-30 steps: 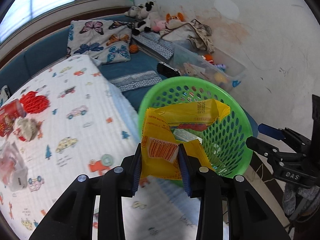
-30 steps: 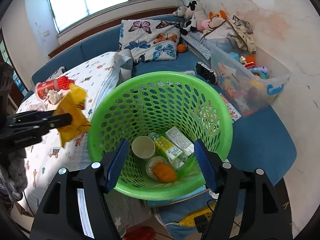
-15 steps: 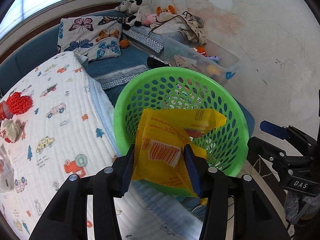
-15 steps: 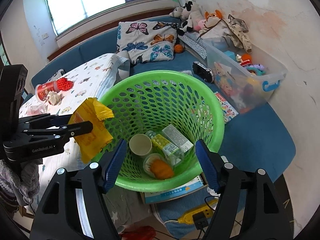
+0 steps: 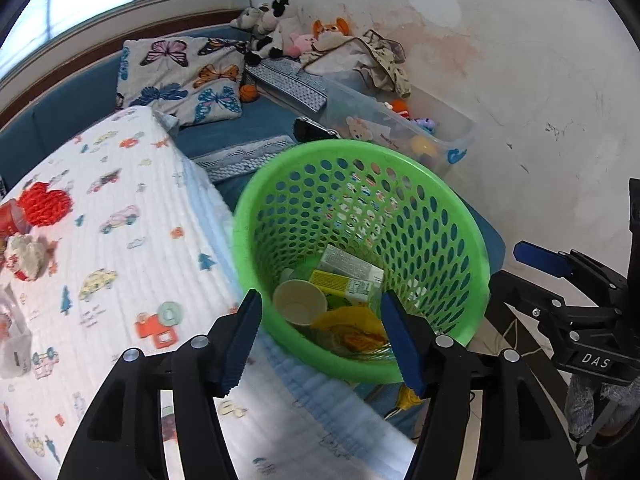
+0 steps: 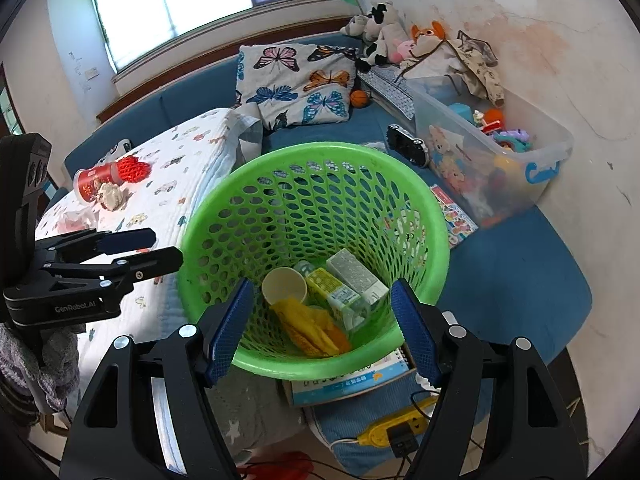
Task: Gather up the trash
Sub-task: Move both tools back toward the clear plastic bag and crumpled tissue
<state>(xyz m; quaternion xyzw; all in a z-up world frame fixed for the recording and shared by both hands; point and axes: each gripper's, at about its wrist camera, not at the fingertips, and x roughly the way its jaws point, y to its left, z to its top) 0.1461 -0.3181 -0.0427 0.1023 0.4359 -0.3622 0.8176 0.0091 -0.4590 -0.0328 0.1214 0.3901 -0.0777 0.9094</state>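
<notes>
Basket [image 6: 312,160], green and perforated, stands beside the bed's near edge, below both claws. Yellow wrapper [image 6: 316,330] lies crumpled at its bottom, next to a paper cup [image 6: 285,285] and two small cartons [image 6: 344,286].

Left claw [image 5: 320,338] hangs above the basket's near rim, jaws wide apart, nothing between them. Right claw [image 6: 320,334] likewise spread and empty, over the same rim.

Remaining trash sits toward the bed's far left side: a red can [image 6: 94,182] on its side, long axis running roughly along the bed's far edge, red mesh [image 6: 132,168] at its right end, a crumpled wad [image 6: 110,196] just in front.

From the basket, this cluster lies leftward across the quilt [image 5: 120,240]. Left claw is the nearer one; probably the next reach falls to it. Approach across the can's short axis looks sensible.
</notes>
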